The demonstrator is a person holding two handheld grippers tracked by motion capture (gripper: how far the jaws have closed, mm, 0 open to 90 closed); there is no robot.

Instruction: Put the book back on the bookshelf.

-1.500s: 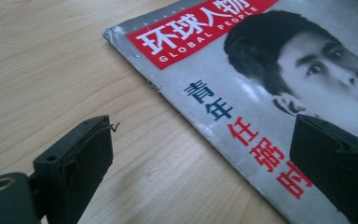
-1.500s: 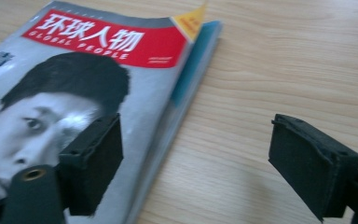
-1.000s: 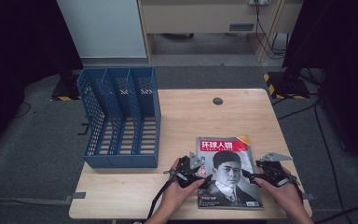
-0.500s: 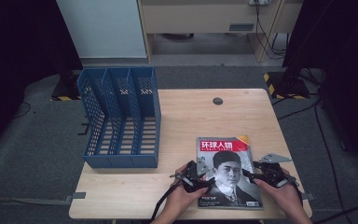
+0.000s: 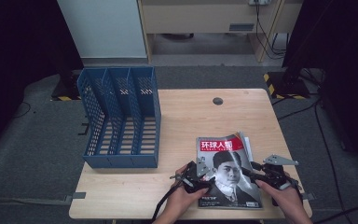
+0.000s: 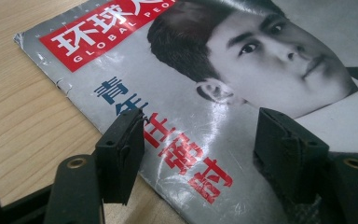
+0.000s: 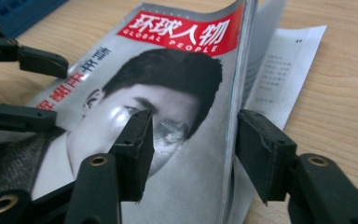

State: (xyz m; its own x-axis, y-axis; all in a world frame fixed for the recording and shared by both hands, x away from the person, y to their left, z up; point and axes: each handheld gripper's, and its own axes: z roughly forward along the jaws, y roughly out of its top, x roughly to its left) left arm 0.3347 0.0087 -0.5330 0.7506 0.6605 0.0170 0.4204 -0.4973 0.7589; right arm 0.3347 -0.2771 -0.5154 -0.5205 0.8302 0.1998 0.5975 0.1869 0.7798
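A magazine with a red title band and a portrait on its cover lies at the table's front right. My left gripper is at its spine edge. Its jaws have narrowed over the last second and stand open, one fingertip at the spine, the other on the cover. My right gripper is at the magazine's loose edge. Those jaws have just been closing and stand apart. The curled-up page edge rises between them, untouched by the pads. The left gripper shows across the cover.
A blue three-slot file rack lies on the table's left half. A small round hole sits near the table's far edge. Inner pages splay out past the magazine's right side onto bare wood. The table's front edge runs just under both hands.
Both hands stay beside the magazine and have hardly shifted. The left gripper has edged slightly onto the cover. The magazine lies where it was.
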